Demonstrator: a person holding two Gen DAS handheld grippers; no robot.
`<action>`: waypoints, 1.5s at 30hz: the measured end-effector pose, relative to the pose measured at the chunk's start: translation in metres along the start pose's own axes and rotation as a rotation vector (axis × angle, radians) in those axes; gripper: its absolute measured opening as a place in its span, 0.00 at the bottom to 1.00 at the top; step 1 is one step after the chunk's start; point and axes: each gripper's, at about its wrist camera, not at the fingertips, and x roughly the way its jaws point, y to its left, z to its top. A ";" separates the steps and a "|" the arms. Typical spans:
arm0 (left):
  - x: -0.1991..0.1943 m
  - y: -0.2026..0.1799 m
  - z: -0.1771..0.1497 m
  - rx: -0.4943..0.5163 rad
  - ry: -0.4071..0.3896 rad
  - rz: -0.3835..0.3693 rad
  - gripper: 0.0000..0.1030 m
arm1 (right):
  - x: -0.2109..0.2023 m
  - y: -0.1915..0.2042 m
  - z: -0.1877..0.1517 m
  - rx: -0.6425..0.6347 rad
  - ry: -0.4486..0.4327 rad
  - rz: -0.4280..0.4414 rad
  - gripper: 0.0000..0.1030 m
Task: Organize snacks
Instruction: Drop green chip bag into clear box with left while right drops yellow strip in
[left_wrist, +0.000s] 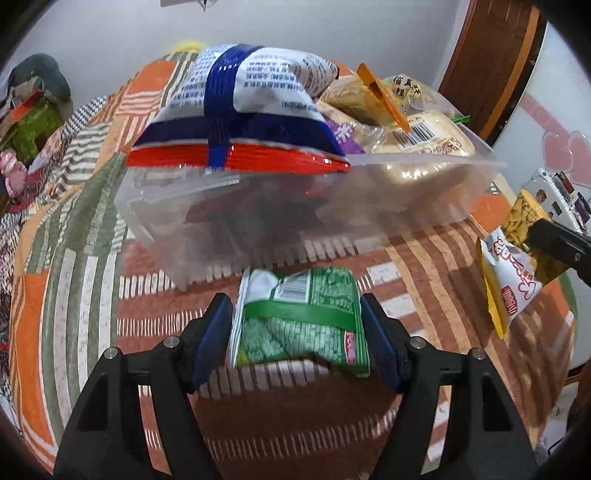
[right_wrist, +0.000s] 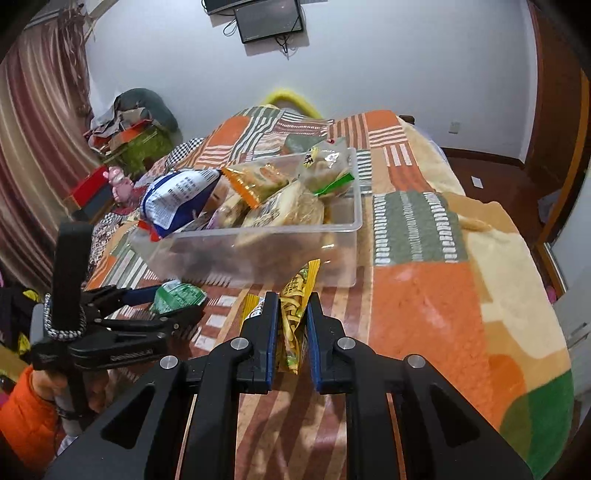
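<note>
- Most snacks already fill the bin (right_wrist: 258, 236) at the far side.
- Two remain: right gripper (right_wrist: 291, 314) pinches the yellow packet (right_wrist: 295, 295); left gripper (left_wrist: 295, 332), half open, straddles the green packet (left_wrist: 299, 321) without pressing it.

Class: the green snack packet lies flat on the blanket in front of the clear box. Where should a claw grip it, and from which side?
Grip the green packet across its two long side edges, coming from above: it lies flat, and the left claw already straddles it there.

Green packet (left_wrist: 299, 317), yellow packet (right_wrist: 293, 314), blue-white-red bag (left_wrist: 236, 110), clear bin (right_wrist: 258, 254), orange-striped patchwork blanket (right_wrist: 424, 295).
</note>
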 end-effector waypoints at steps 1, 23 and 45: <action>0.001 0.000 0.000 0.002 -0.002 -0.006 0.68 | 0.001 0.000 0.001 -0.005 0.001 -0.002 0.13; -0.084 -0.038 0.021 0.074 -0.203 -0.057 0.48 | -0.022 -0.011 0.026 0.036 -0.091 0.003 0.13; -0.054 -0.029 0.100 0.036 -0.269 -0.025 0.48 | 0.013 0.001 0.091 -0.018 -0.176 -0.020 0.13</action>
